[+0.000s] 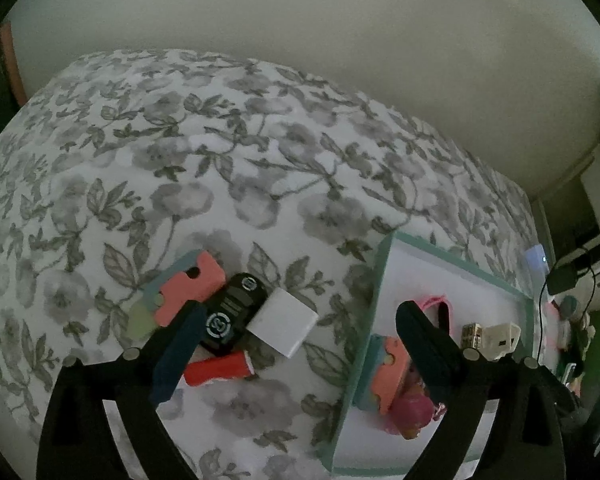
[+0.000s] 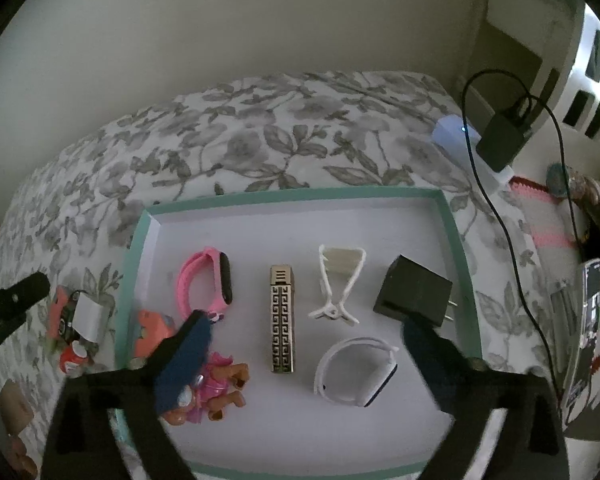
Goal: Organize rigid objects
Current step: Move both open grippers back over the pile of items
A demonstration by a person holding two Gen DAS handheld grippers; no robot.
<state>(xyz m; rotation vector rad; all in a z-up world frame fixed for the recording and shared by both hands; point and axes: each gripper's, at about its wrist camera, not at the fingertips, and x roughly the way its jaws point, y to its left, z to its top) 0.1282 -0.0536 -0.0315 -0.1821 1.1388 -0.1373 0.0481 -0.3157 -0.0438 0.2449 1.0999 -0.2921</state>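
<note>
A green-rimmed white tray (image 2: 456,236) lies on a floral cloth. It holds a pink watch (image 2: 210,280), a gold patterned bar (image 2: 283,320), a white clip (image 2: 340,280), a black plug adapter (image 2: 414,294), a white watch (image 2: 356,372), a pink doll (image 2: 216,384) and a coral puzzle piece (image 2: 150,332). My right gripper (image 2: 304,344) is open and empty above the tray. Left of the tray, a pile holds a coral puzzle piece (image 1: 192,288), a black key fob (image 1: 232,312), a white block (image 1: 284,322) and a red can (image 1: 220,368). My left gripper (image 1: 304,340) is open and empty, spanning pile and tray (image 1: 380,280).
The floral-covered surface (image 1: 220,140) meets a plain wall behind. To the right stand a black charger with cable (image 2: 500,140), a white device with a blue light (image 2: 456,132) and assorted clutter (image 2: 588,312). The left gripper's finger (image 2: 16,300) shows at the right view's left edge.
</note>
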